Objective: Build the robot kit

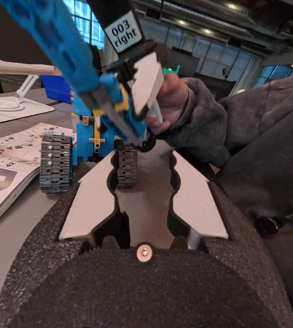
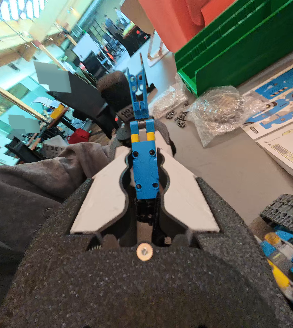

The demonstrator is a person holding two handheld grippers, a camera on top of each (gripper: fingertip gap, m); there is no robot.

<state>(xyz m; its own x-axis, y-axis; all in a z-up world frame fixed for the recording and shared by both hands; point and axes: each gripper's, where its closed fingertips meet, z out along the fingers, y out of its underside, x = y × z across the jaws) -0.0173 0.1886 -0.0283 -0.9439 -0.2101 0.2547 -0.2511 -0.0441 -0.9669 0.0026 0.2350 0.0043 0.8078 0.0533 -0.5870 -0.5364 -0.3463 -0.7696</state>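
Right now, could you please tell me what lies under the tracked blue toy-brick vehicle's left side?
An open instruction booklet lies on the grey table beside the blue brick vehicle; its corner passes behind the grey rubber track. How far it reaches underneath is hidden.

We are seeing a blue-and-yellow brick arm (image 2: 145, 170), grey perforated tracks (image 1: 55, 163), a green bin (image 2: 248, 53), and a grey worktop (image 2: 213, 168).
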